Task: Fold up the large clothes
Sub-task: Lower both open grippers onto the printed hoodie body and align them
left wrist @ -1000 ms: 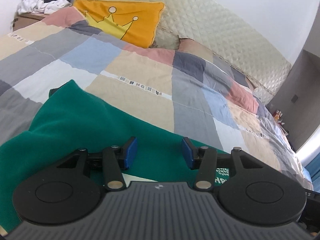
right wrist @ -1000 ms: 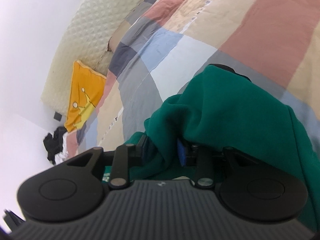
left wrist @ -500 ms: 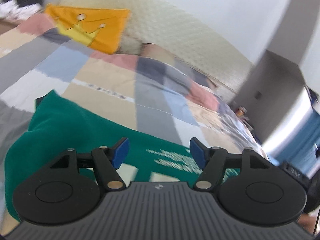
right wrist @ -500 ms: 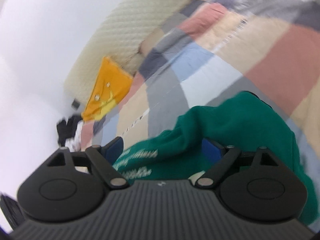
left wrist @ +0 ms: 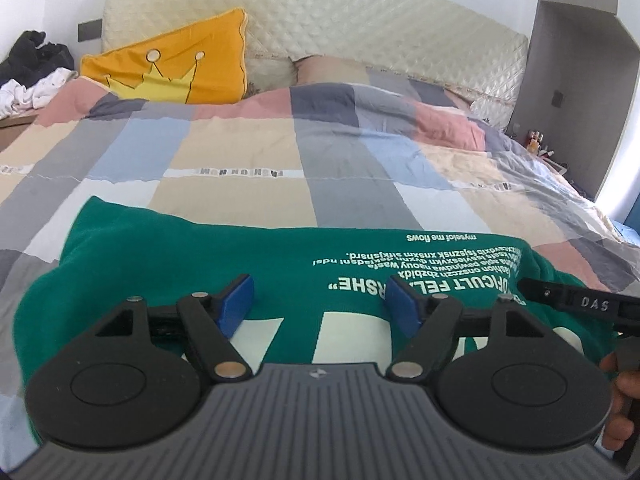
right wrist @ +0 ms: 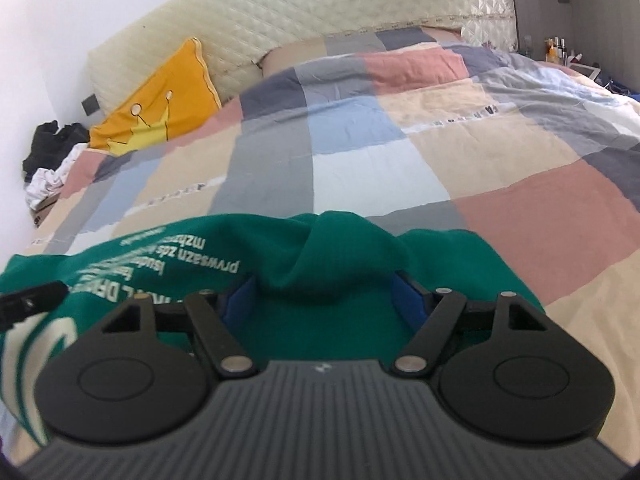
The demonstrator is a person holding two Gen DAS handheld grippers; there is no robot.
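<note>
Green sweatshirt (left wrist: 240,248) with white lettering lies folded on the near part of the patchwork bedspread (left wrist: 340,160), well short of the orange crown cushion (left wrist: 180,68) by the far headboard (left wrist: 320,12). Left gripper (left wrist: 320,300) hovers over it, jaws spread and opening, gripping nothing. Right gripper (right wrist: 324,300) has a loose hump of the cloth between its jaws, which are closing but not pinching it.

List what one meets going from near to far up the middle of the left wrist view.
Left gripper → green shirt → checked quilt → pillow under the quilt → quilted headboard.
</note>
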